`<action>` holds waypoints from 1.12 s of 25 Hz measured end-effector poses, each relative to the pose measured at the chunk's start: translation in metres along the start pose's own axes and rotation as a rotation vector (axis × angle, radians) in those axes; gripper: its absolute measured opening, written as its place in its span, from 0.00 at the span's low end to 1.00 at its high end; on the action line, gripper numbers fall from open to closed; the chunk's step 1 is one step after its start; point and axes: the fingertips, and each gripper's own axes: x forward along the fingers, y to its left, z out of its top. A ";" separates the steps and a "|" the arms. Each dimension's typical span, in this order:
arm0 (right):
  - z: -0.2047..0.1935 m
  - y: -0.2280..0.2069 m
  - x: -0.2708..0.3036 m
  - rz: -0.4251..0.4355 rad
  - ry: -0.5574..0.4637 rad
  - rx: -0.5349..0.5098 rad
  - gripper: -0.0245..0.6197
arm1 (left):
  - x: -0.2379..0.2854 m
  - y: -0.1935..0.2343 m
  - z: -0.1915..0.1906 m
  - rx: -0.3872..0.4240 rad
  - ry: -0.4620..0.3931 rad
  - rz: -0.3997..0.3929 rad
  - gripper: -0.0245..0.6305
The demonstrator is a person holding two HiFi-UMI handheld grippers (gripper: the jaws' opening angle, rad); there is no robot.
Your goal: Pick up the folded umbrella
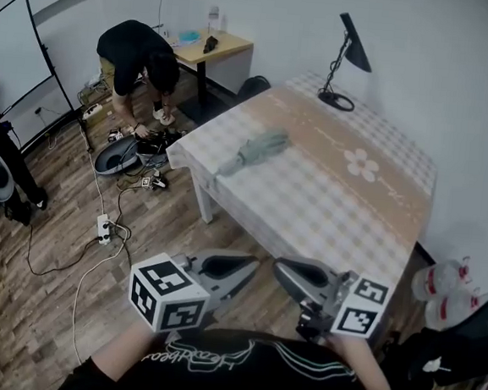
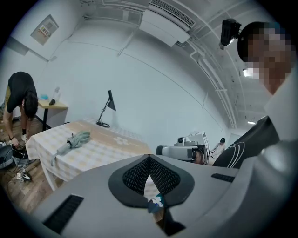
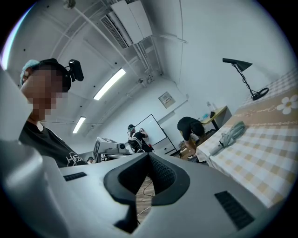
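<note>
Checked table point(image 1: 311, 206) bears the grey-green folded umbrella point(image 1: 256, 151); shirt lettering point(image 1: 204, 358) illegible.

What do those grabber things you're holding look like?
The left hand-held gripper and right hand-held gripper are grey plastic, with pointed jaws and black ribbed pads. Each carries a white cube with black square markers. The person wears a black top with pale lettering.
</note>
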 end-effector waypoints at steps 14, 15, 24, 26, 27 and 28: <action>0.012 -0.054 0.013 -0.023 0.015 0.028 0.05 | 0.029 0.048 0.014 -0.019 0.002 0.008 0.03; 0.014 -0.061 0.016 -0.028 0.015 0.031 0.05 | 0.031 0.055 0.015 -0.023 0.004 0.005 0.03; 0.043 -0.128 0.055 -0.080 -0.015 0.075 0.05 | 0.059 0.136 0.046 -0.031 0.046 0.006 0.03; 0.050 -0.144 0.064 -0.092 -0.025 0.094 0.05 | 0.066 0.156 0.053 -0.033 0.066 0.006 0.03; 0.054 -0.152 0.068 -0.099 -0.031 0.103 0.05 | 0.070 0.166 0.055 -0.031 0.077 0.007 0.03; 0.057 -0.161 0.072 -0.106 -0.036 0.110 0.05 | 0.074 0.176 0.058 -0.026 0.088 0.011 0.03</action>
